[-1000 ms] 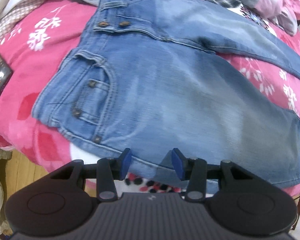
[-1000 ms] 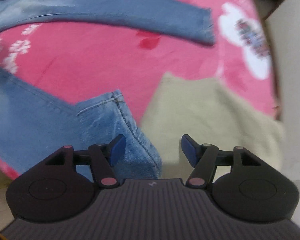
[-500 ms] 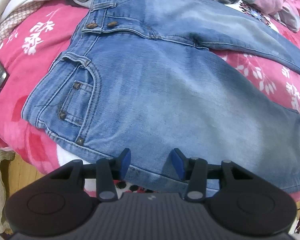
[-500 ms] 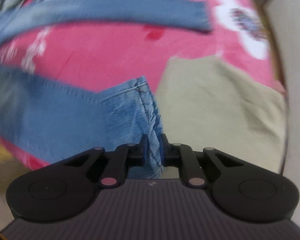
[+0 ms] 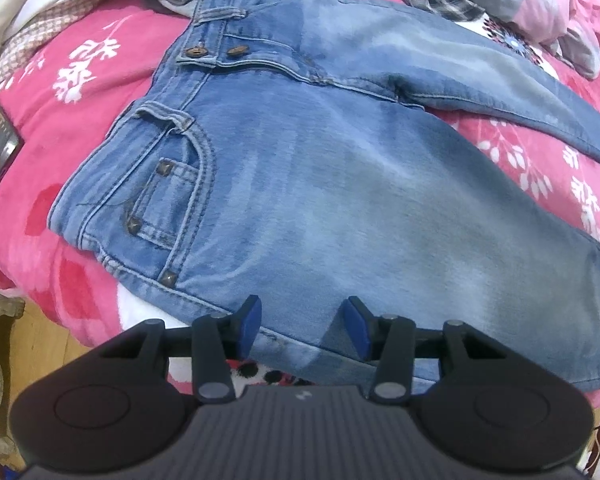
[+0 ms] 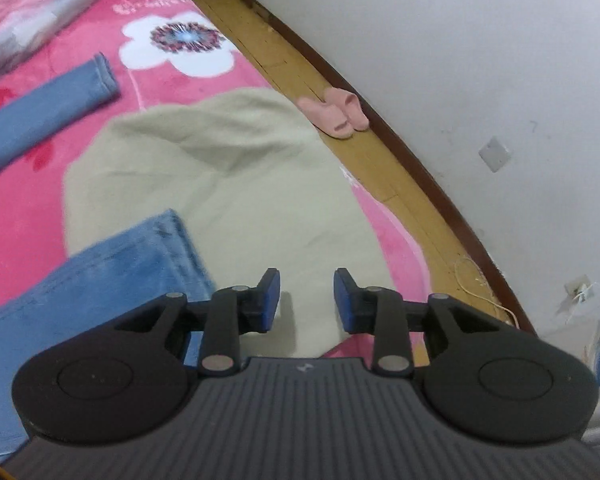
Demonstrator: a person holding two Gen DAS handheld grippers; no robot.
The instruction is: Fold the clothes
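While faded blue denim jeans (image 5: 320,184) lie spread across pink floral blanket (image 5: 40,92), frame centre, left gripper (image 5: 302,326) hovers w/ jaws apart over lower edge; right gripper (image 6: 307,300) opening, empty, above beige cloth (image 6: 228,176).

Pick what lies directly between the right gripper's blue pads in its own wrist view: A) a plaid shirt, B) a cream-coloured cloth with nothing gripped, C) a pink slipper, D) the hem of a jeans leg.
B: the right gripper, its jaws opening, holds nothing, only the cream cloth shows in the gap; the jeans hem lies off to the left.
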